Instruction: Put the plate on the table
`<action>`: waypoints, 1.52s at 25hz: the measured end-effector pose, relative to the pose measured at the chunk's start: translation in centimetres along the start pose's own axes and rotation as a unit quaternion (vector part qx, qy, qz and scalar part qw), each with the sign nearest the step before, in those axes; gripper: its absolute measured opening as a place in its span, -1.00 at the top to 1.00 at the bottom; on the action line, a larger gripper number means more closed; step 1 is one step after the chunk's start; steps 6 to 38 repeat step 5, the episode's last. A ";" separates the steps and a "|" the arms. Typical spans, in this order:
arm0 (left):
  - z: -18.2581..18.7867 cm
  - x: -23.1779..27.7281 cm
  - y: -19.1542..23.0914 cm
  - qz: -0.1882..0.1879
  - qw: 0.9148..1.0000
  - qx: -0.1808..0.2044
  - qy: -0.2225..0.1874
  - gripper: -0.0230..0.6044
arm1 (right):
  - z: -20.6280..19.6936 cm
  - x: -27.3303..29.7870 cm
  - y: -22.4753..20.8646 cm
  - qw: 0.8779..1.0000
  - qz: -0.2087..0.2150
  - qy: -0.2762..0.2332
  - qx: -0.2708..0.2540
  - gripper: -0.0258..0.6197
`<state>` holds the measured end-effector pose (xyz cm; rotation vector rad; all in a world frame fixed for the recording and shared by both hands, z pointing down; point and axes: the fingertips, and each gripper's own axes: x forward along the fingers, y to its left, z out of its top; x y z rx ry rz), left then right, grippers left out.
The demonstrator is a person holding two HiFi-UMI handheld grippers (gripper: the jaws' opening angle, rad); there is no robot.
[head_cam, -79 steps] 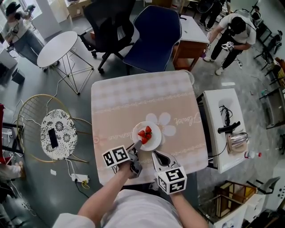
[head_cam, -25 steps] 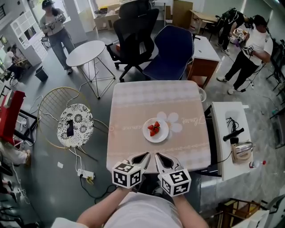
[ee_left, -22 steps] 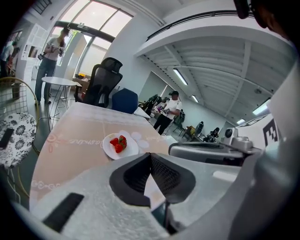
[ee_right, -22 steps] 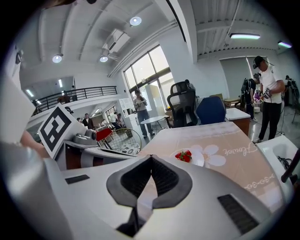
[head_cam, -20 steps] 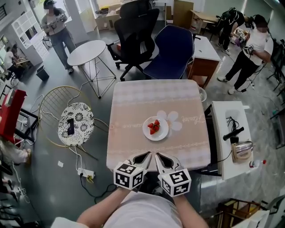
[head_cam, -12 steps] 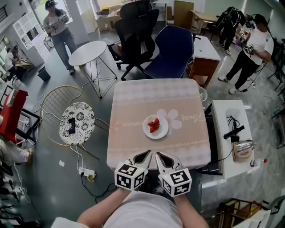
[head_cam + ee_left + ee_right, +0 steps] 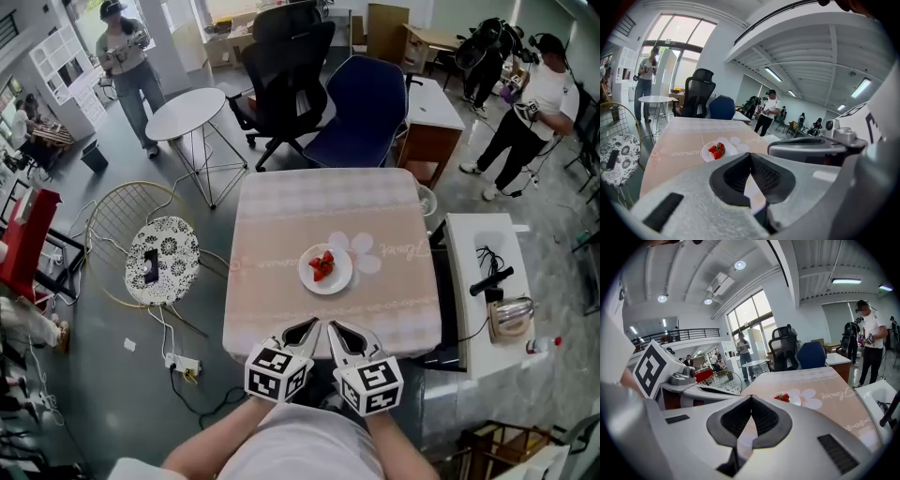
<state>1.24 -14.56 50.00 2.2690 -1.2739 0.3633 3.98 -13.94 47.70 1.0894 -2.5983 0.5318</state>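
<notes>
Holding: nothing. The left gripper and the right gripper are both empty.
Left jaws: closed tip to tip in the left gripper view, with no object between the dark pads.
Right jaws: closed the same way in the right gripper view, tips touching and nothing between them.
Gripper position: side by side just off the near edge of the table, tips angled in toward each other, marker cubes on the person's side.
Plate: white, lying flat near the middle of the table, a little toward its near half and well apart from both grippers.
Strawberries: a small red cluster on the plate.
Flower print: white, on the pink-beige tablecloth, just right of the plate.
Beyond the table's far edge: a blue chair close to it, and a black office chair just to the blue chair's left and farther back.
Left of the table: a wire chair with a patterned cushion, and a dark phone lying on the cushion.
Beyond the table's far-left corner: a round white table on thin wire legs.
Right of the table: a white side cabinet just beside it, with a shiny metal kettle on top.
People: one standing person past the round white table, another person beyond the table's far-right corner.
</notes>
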 end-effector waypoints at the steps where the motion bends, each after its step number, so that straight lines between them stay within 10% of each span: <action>1: 0.0 0.1 0.0 0.001 1.000 0.001 0.001 0.91 | 0.0 0.0 -0.1 1.000 -0.001 0.000 0.000 0.91; 38: 0.0 0.2 -0.2 0.001 1.000 0.007 -0.002 0.91 | -0.3 -0.2 -0.4 1.000 -0.003 0.003 -0.001 0.91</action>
